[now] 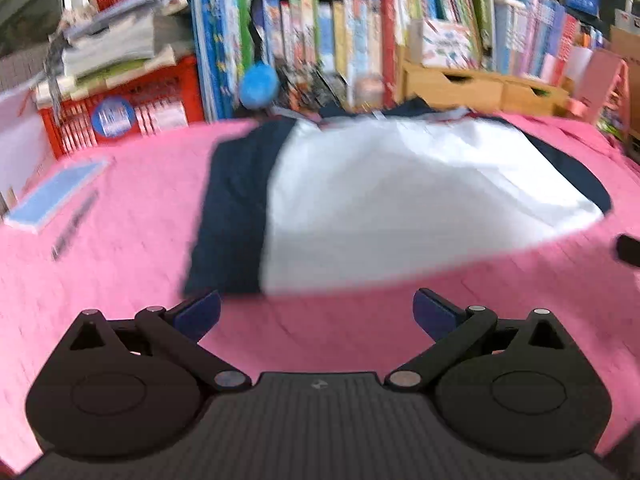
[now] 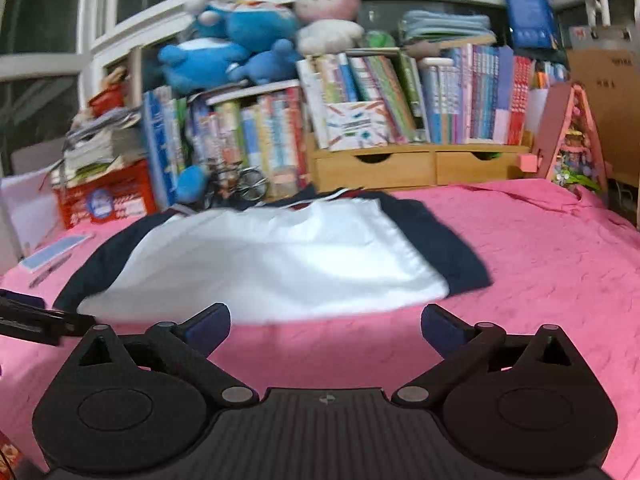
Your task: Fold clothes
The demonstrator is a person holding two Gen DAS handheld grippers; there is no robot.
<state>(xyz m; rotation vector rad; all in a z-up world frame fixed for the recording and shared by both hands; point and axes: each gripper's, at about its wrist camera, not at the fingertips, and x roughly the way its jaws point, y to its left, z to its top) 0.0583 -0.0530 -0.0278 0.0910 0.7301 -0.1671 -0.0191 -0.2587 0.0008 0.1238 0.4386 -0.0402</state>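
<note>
A white shirt with navy sleeves (image 1: 400, 200) lies flat on the pink cloth (image 1: 120, 240), its collar toward the books. My left gripper (image 1: 316, 308) is open over the pink cloth just short of the shirt's near hem, nothing between its blue pads. In the right wrist view the same shirt (image 2: 272, 264) lies ahead, and my right gripper (image 2: 326, 322) stands open wide and empty just before the hem. The left gripper's black finger (image 2: 36, 320) shows at the left edge. A dark tip of the right gripper (image 1: 628, 250) shows at the right edge of the left wrist view.
A blue notebook (image 1: 56, 196) and a pen (image 1: 74, 224) lie on the cloth to the left. Behind the table stand rows of books (image 2: 360, 120), a red crate (image 2: 108, 200), wooden drawers (image 2: 420, 166), plush toys (image 2: 256, 40) and a pink rack (image 2: 572, 140).
</note>
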